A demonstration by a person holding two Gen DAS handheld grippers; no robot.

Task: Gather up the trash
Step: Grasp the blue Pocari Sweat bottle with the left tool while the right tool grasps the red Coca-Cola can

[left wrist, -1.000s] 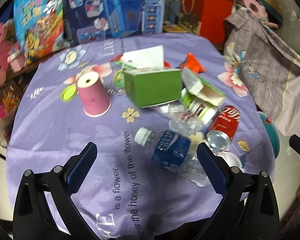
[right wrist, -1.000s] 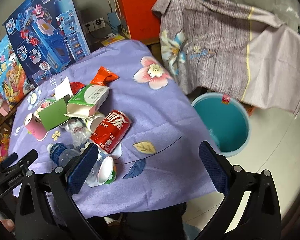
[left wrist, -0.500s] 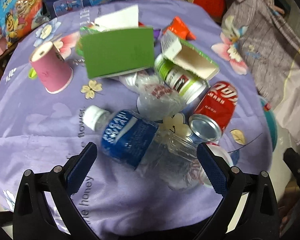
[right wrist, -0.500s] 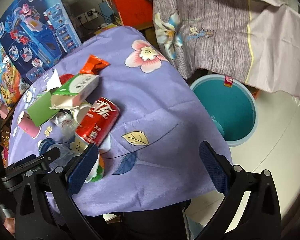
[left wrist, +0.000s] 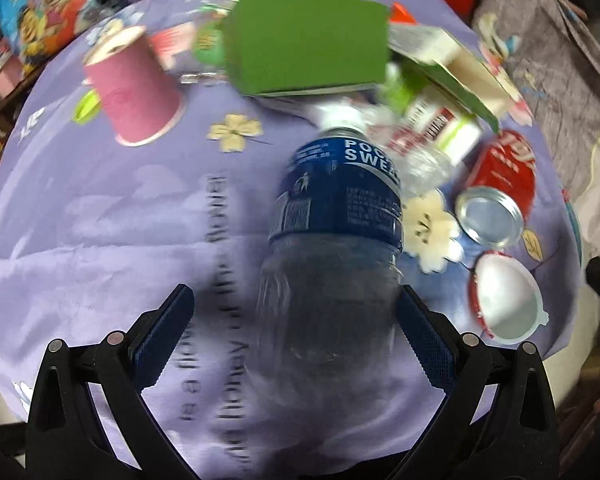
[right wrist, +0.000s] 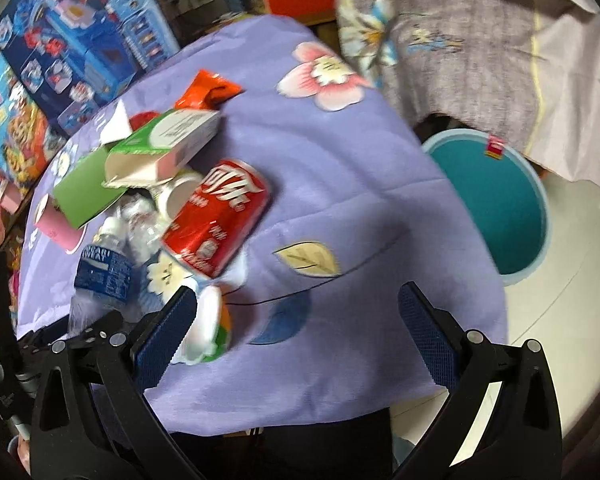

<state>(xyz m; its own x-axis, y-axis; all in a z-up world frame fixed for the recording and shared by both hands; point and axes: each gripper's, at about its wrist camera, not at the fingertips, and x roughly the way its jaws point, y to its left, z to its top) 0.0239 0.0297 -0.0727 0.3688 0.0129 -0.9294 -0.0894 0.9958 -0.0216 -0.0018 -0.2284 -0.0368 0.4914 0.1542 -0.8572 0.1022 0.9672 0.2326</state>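
1. Fingers of the left gripper [left wrist: 294, 334] stand wide apart, one on each side of the lower body of a plastic bottle [left wrist: 336, 240]; the right-hand pad [left wrist: 424, 344] lies against or just beside the bottle's clear wall, while the left-hand pad [left wrist: 162, 340] is well apart from it.
2. That bottle lies on the purple tablecloth [left wrist: 100, 216] with its blue label ahead of the fingertips and its neck pointing away from them.
3. Beyond the bottle's neck sits a green carton [left wrist: 308, 44], and to the left of that a pink paper cup [left wrist: 134, 92] lies on its side.
4. Right of the left gripper's fingers lie a red can [left wrist: 500, 184], its silver end facing the camera, and a white-lined cup [left wrist: 504, 296].
5. Fingers of the right gripper [right wrist: 296, 332] are also spread wide and hold nothing, hovering over the near edge of the cloth.
6. Just beside the right gripper's left-hand pad rests the small cup; ahead and left lies the red can.
7. Off to the right of those fingers, on the floor, stands a teal bin [right wrist: 500, 200].
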